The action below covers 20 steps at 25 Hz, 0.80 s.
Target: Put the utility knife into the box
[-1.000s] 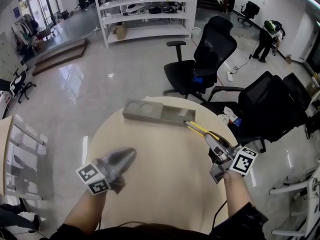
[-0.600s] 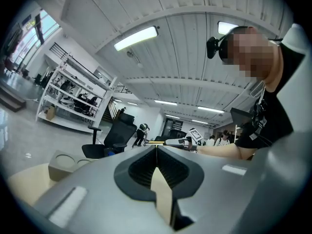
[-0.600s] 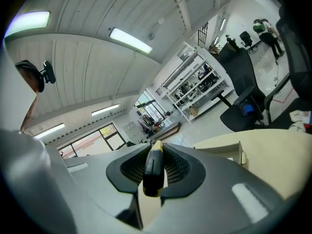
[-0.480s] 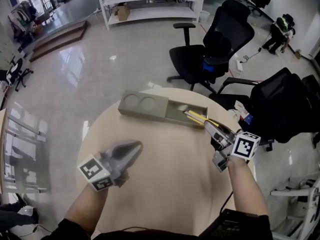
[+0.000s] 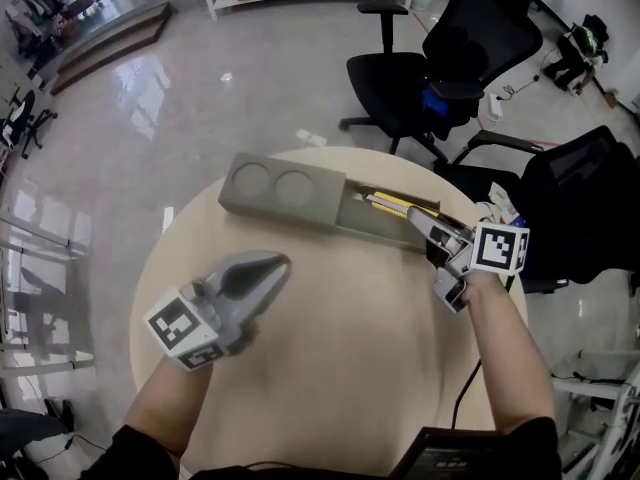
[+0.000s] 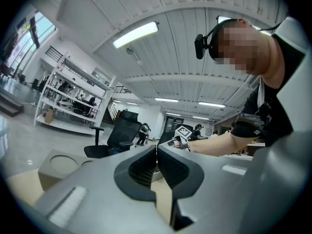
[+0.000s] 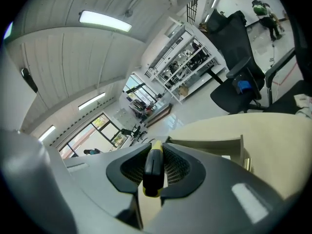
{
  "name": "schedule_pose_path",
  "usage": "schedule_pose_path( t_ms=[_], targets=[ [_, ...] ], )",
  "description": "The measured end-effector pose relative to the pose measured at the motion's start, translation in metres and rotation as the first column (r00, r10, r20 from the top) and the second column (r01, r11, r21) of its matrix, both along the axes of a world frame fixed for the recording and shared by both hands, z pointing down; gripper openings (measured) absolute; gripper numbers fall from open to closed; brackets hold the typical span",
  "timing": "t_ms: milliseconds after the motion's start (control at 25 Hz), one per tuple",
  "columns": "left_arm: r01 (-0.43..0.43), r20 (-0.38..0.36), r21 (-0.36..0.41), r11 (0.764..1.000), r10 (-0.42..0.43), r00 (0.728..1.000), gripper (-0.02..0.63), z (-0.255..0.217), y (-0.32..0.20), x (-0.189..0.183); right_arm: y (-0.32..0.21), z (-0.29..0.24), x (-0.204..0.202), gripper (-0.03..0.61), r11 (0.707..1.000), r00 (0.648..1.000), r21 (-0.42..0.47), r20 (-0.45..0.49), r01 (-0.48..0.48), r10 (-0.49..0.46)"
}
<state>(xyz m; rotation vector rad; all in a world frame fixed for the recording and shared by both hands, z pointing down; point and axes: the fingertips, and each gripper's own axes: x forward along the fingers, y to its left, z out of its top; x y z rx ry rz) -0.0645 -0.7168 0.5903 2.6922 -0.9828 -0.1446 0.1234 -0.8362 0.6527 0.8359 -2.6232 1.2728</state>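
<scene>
The right gripper (image 5: pixel 424 228) has its fingers (image 7: pixel 181 168) squeezed tight on the yellow and black utility knife (image 5: pixel 395 204); the knife pokes out ahead of them, up and to the left in the head view; its long side runs along the long open slot of the grey box (image 5: pixel 318 208), right above it, at the upper right of the bench (image 5: pixel 340 368); next comes a small dip, I think; the left gripper (image 5: pixel 272 268), lower left, is closed on nothing and farther away.
</scene>
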Motion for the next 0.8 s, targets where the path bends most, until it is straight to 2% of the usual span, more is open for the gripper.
schedule_pose_path(
  t_ms=[160,280,360,640,720,800],
  targets=[
    [-0.016,-0.004,0.003,1.0,0.016,1.0,0.005,0.016,-0.01,0.005,-0.022,0.025,-0.015,0.084,0.999,0.999,-0.033,-0.025,0.036,-0.037],
    [-0.041,-0.028,0.033,0.999,0.042,0.999,0.005,0.016,-0.014,0.015,-0.033,0.042,-0.026,0.084,0.996,0.997,-0.077,-0.045,0.054,-0.057],
    [-0.049,-0.012,0.044,0.998,0.05,0.999,0.005,0.023,-0.016,0.015,-0.037,0.052,-0.035,0.084,0.993,0.996,-0.104,-0.052,0.063,-0.069],
    [-0.064,0.0,-0.003,0.998,0.064,0.998,0.005,0.041,-0.017,0.014,-0.049,0.07,-0.058,0.086,0.986,0.994,-0.13,-0.031,0.104,-0.109],
    [-0.066,0.0,-0.01,0.998,0.066,0.998,0.005,0.046,-0.018,0.013,-0.053,0.078,-0.057,0.086,0.985,0.994,-0.146,-0.046,0.093,-0.1],
    [-0.063,0.0,0.008,0.998,0.063,0.998,0.005,0.05,-0.018,0.01,-0.054,0.087,-0.049,0.086,0.977,0.997,-0.213,-0.062,0.032,-0.046]
  ],
)
